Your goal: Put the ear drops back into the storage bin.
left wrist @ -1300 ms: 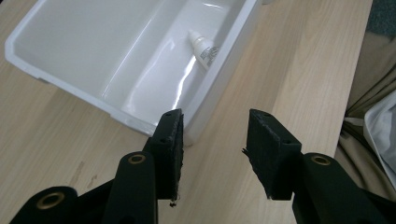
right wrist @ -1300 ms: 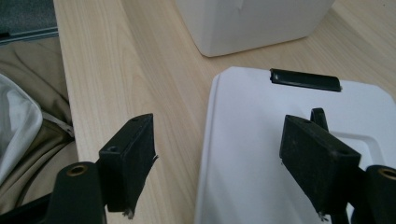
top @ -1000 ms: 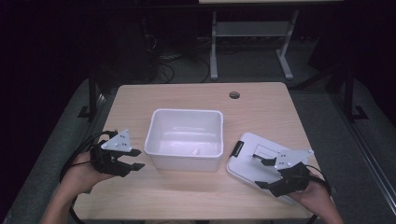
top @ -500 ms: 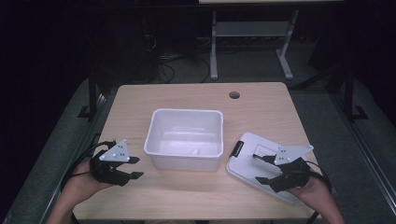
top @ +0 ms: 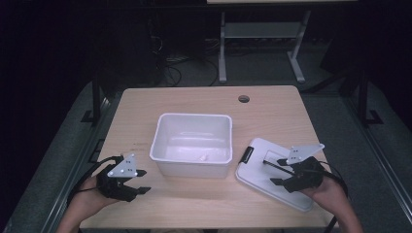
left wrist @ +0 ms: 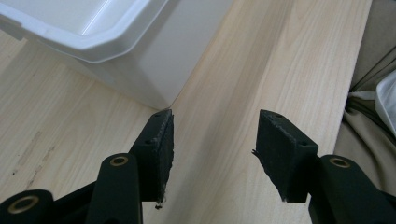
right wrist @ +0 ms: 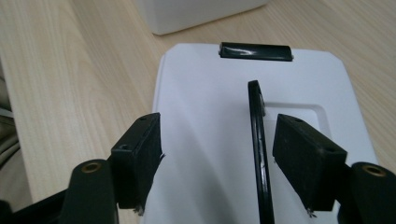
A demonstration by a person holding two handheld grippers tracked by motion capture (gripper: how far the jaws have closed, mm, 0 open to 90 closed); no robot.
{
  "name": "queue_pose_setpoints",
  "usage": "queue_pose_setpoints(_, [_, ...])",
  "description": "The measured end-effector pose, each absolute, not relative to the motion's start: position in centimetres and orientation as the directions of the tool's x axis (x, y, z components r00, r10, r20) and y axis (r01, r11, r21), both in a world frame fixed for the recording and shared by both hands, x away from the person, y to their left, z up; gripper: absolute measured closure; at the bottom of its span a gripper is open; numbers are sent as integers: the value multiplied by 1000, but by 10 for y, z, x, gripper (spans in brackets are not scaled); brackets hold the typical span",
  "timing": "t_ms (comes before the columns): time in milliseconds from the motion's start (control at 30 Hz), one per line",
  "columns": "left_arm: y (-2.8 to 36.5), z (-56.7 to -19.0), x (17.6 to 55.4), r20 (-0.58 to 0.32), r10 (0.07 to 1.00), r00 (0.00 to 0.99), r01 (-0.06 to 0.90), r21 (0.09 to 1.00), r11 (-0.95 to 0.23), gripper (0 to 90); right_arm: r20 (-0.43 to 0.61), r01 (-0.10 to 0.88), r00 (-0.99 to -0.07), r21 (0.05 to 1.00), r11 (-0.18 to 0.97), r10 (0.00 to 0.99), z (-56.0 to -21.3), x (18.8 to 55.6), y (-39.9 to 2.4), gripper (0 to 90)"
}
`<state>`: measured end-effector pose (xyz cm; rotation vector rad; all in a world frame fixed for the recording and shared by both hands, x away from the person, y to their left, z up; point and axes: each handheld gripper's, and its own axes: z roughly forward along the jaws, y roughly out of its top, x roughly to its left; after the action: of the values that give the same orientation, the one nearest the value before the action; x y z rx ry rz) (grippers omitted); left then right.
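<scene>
Right gripper (right wrist: 217, 154), jaws closing but not yet clamped, straddles the raised black handle (right wrist: 258, 154) of the white lid (top: 272, 177) lying right of the bin (top: 192, 143); the left gripper (top: 141, 180) opens empty beside it, with pinching the handle likely next.

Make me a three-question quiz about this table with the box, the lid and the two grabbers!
1. Where is the white lid?
A. on the box
B. flat on the table, right of the box
C. on the floor

2. What colour is the box?
A. white
B. red
C. blue

3. What do the left gripper jaws hold?
A. the lid
B. a cup
C. nothing

Answers: 1 B, the lid lies beside the open box. 2 A, its walls are white. 3 C, bare table shows between the jaws.
</scene>
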<state>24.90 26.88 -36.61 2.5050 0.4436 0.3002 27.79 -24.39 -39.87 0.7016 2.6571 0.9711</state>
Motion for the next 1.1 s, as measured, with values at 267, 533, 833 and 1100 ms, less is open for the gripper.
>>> queue_pose_setpoints(267, [267, -374, 248, 119, 401, 908, 262, 584, -768, 436, -42, 387, -842, 649, 655, 538, -406, 284, -247, 402])
queue_pose_setpoints(533, [265, -384, 247, 112, 405, 907, 265, 596, -758, 421, -49, 405, -831, 628, 664, 554, -412, 291, -248, 567])
queue_pose_setpoints(833, [267, -393, 246, 99, 416, 904, 276, 609, -744, 409, -68, 411, -832, 591, 694, 550, -416, 296, -247, 741])
queue_pose_setpoints(1100, [267, -394, 245, 101, 419, 903, 270, 624, -733, 410, -77, 406, -841, 565, 719, 536, -412, 301, -248, 802])
